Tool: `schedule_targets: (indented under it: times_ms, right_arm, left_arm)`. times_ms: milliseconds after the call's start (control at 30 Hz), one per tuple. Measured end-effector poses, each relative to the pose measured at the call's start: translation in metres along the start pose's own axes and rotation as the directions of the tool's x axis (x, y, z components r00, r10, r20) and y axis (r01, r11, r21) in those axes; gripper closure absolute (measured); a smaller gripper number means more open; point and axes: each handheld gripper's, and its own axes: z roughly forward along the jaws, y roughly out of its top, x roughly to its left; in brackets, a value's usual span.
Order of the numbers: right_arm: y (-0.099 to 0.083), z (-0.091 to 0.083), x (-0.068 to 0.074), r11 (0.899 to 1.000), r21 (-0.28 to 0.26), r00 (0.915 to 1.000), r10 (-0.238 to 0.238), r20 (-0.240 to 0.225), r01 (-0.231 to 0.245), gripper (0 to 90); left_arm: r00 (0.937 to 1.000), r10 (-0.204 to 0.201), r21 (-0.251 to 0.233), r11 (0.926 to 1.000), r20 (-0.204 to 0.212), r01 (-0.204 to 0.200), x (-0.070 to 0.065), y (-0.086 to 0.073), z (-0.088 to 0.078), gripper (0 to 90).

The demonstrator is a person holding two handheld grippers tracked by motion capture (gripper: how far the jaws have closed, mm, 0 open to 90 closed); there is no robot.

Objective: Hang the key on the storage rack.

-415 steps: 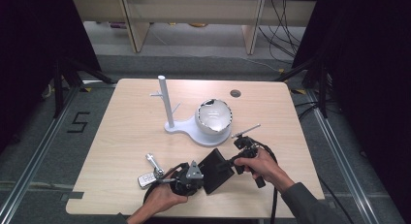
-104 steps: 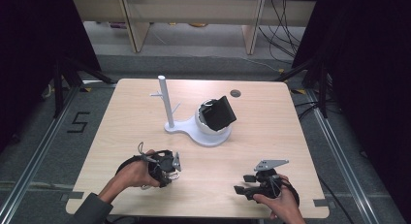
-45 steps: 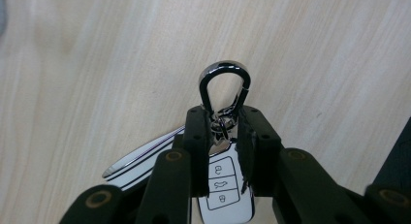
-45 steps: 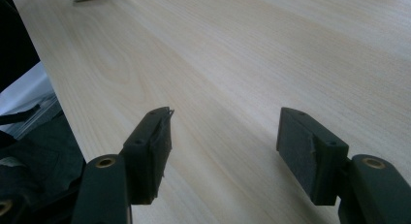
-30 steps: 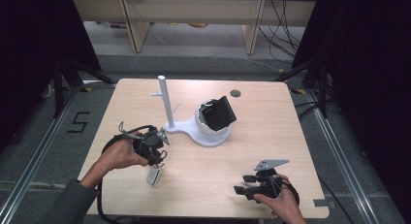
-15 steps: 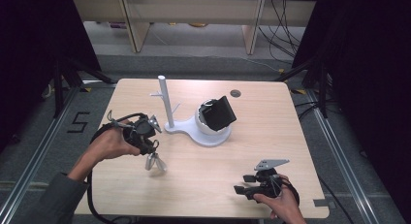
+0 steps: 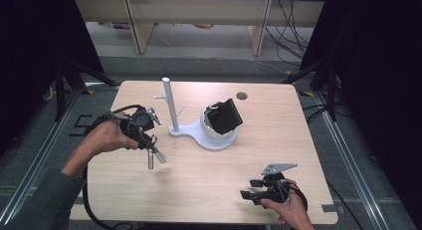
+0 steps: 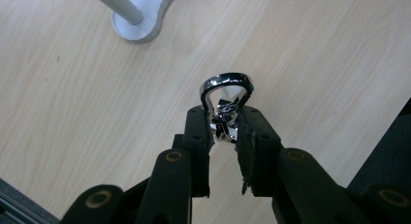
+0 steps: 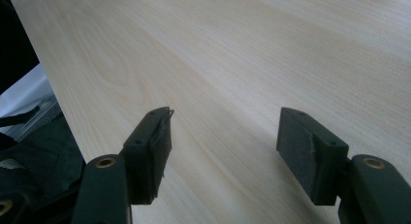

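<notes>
at the left of the pale wooden table [image 7: 209,185], seen from the high view, the left gripper [image 7: 147,140] is held above the tabletop with a bunch of shiny metal keys [image 7: 153,157] hanging beneath it. in the left gripper view the two black jaws are seen clamped on the chrome ring [image 8: 226,87] of that bunch, the loop rising just beyond the pads. a little farther in, near the middle of the table, a white stand [image 7: 170,106] rises as an upright post with short side pegs, set on a flat white base [image 7: 191,132]. on the wider end of that base a white rounded holder [image 7: 213,129] is seen, with a black flat item [image 7: 225,115] leaning tilted in it. at the near right edge the right gripper [image 7: 249,192] is rested low by the table, and in the right gripper view its jaws are seen standing well apart with bare wood between them.

the step in hand is judged to be the hanging of the keys on a peg of the stand. it would be done well if the clamp on the ring were kept firm, the loop were turned to face the peg, and the bunch were carried clear of the post so that nothing is knocked. the ring should be released only once it is seated over a peg. which peg suits best cannot be told at this distance.
</notes>
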Motion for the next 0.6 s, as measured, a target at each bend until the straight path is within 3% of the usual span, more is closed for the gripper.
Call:
schedule_targets:
  times_ms: [267,300,333,600]
  right_arm:
    - [0.000,0.000,0.000,1.000,0.000,1.0000,-0.004,0.000,0.004,38.0]
    - [0.000,0.000,0.001,1.000,0.004,0.9999,0.014,-0.004,-0.014,38.0]
    - [0.000,0.000,-0.001,1.000,0.001,1.0000,-0.005,-0.004,0.005,38.0]
    - [0.000,0.000,0.000,1.000,0.008,0.9999,0.008,-0.009,-0.007,38.0]
  left_arm:
    - [0.9985,-0.048,-0.008,0.9988,-0.026,0.047,0.018,0.004,-0.019,74.5]
    - [0.9985,-0.048,-0.009,0.9988,-0.026,0.048,0.020,0.005,-0.022,74.5]
    - [0.9975,-0.065,-0.026,0.9976,-0.028,0.065,0.022,0.006,-0.024,74.5]
    - [0.9932,-0.108,-0.031,0.9938,-0.045,0.106,0.036,0.014,-0.034,74.5]
